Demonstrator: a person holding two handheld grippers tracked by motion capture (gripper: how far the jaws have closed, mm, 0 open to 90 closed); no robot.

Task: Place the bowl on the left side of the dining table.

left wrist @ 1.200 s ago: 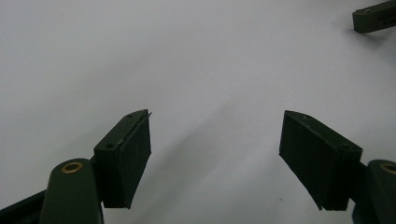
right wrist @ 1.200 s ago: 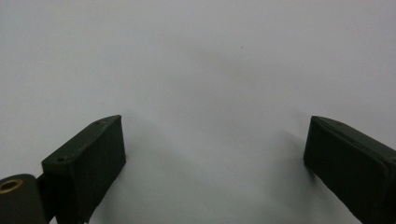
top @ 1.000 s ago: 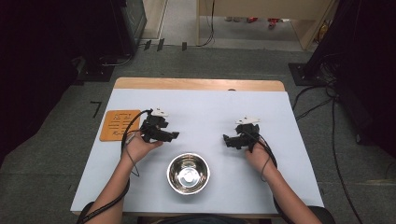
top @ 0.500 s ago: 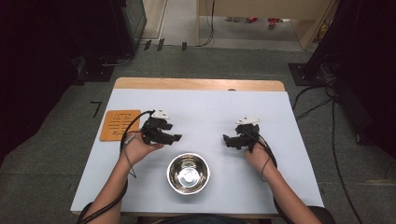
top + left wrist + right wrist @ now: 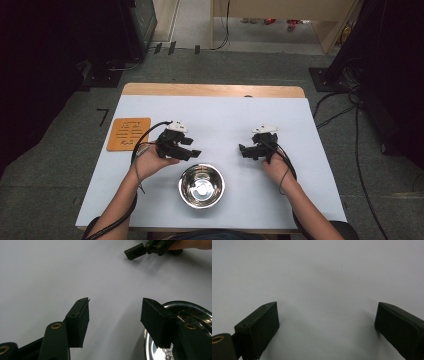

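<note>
A shiny steel bowl (image 5: 201,185) stands near the table's front edge, between the person's two forearms. My left gripper (image 5: 194,147) hovers just up and left of the bowl and points right. Its jaws have just been closing, but they are still apart with nothing between them. In the left gripper view the left gripper (image 5: 115,303) shows bare table in its gap, with the bowl's rim (image 5: 197,312) behind the right-hand jaw. My right gripper (image 5: 243,150) points left, open and empty over the white surface. In its own view the right gripper (image 5: 327,306) stands wide.
An orange square mat (image 5: 128,133) lies at the table's left edge. The white table cover (image 5: 220,115) stretches bare behind the grippers. The other gripper (image 5: 135,252) appears far off in the left gripper view. Cables and dark equipment surround the table on the floor.
My left gripper has shifted a little to the right, toward the table's middle. The right gripper and the bowl have stayed where they were.
</note>
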